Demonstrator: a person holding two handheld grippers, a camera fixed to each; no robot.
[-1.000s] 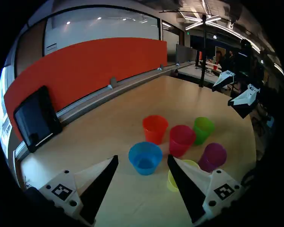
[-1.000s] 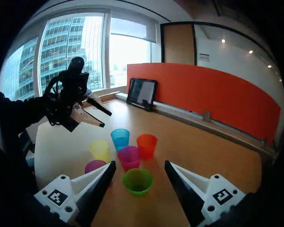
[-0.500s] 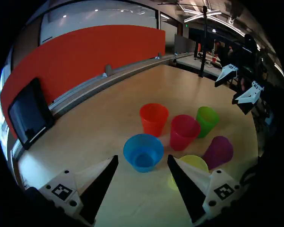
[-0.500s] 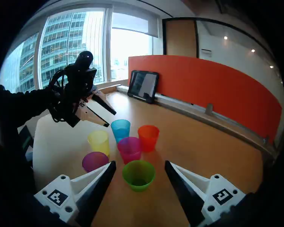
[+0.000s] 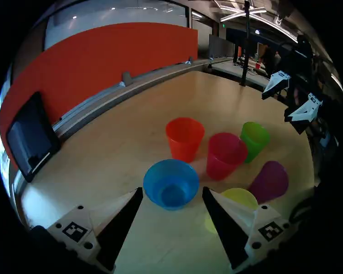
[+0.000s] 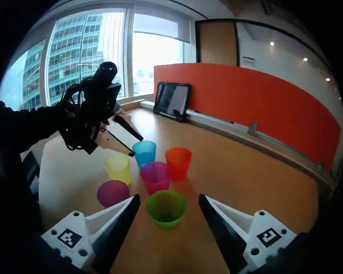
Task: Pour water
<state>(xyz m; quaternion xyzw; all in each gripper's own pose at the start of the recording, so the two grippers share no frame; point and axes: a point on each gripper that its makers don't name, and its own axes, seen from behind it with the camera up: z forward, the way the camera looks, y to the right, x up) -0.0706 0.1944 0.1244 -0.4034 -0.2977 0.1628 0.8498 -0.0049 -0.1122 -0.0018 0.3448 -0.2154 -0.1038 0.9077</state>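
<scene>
Several plastic cups stand clustered on the wooden table [image 5: 125, 146]. In the left gripper view the blue cup [image 5: 171, 184] sits just ahead of my open left gripper [image 5: 171, 194], between its fingertips but untouched; some water shows in its bottom. Behind it stand the orange cup [image 5: 185, 138], pink cup [image 5: 225, 155], green cup [image 5: 254, 140], purple cup [image 5: 270, 181] and yellow cup [image 5: 238, 199]. In the right gripper view the green cup [image 6: 166, 209] sits just ahead of my open right gripper [image 6: 168, 202]. The left gripper [image 6: 136, 145] hangs by the blue cup [image 6: 144, 153], held by a dark-sleeved arm.
An orange partition [image 5: 103, 59] with a grey rail runs along the table's far side. A dark tablet [image 5: 29, 137] leans against it. Large windows [image 6: 80, 59] lie beyond the table in the right gripper view. Bare tabletop stretches toward the partition.
My left gripper has moved forward and down, bringing the blue cup between its fingertips. My right gripper has edged slightly closer to the green cup. Both stay open.
</scene>
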